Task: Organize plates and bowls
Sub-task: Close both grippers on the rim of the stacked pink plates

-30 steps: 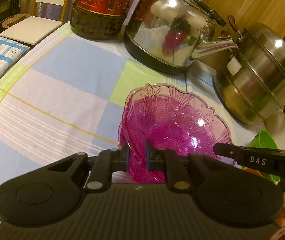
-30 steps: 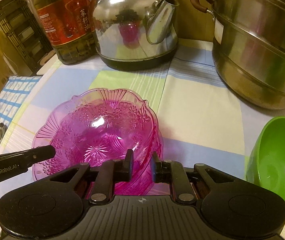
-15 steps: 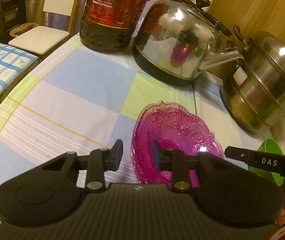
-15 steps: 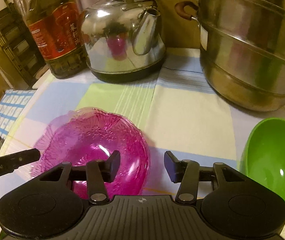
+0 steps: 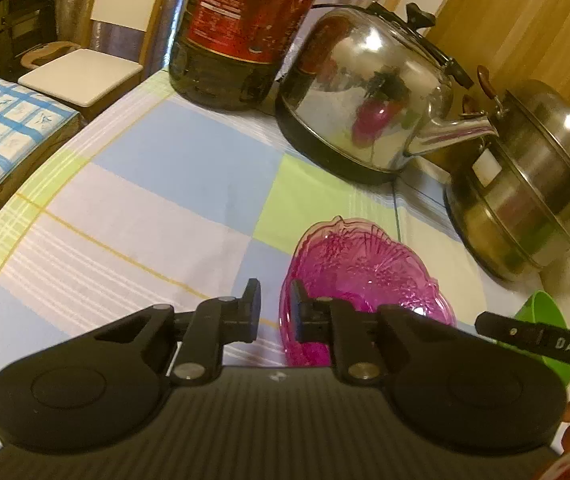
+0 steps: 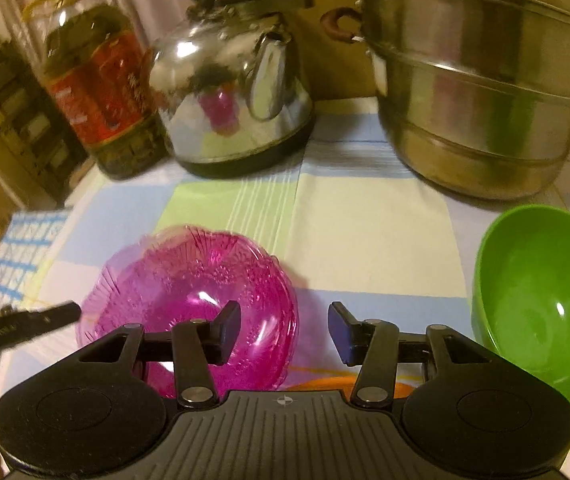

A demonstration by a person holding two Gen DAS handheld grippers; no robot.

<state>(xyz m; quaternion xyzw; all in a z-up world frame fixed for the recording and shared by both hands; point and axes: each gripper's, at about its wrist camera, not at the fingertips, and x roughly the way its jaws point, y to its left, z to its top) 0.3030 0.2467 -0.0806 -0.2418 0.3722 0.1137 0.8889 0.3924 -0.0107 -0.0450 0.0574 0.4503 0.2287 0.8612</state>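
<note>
The left claw (image 5: 275, 308) is seen at lower centre of its frame with its jaws parted, nothing gripped; its right finger (image 5: 299, 312) overlaps the near left rim of the pink bowl (image 5: 365, 276), though contact cannot be judged. The right claw (image 6: 285, 330) is spread wide and holds nothing, its left finger (image 6: 227, 330) in front of the same pink bowl (image 6: 189, 296), which rests on the checked cloth of the bench (image 6: 365, 240). A green bowl (image 6: 537, 304) is found at the right edge, apart from the pink one. Further back, a steel kettle (image 6: 233, 92) is placed at upper centre, a large steamer pot (image 6: 481, 92) at upper right and an oil bottle (image 6: 97, 88) at upper left.
</note>
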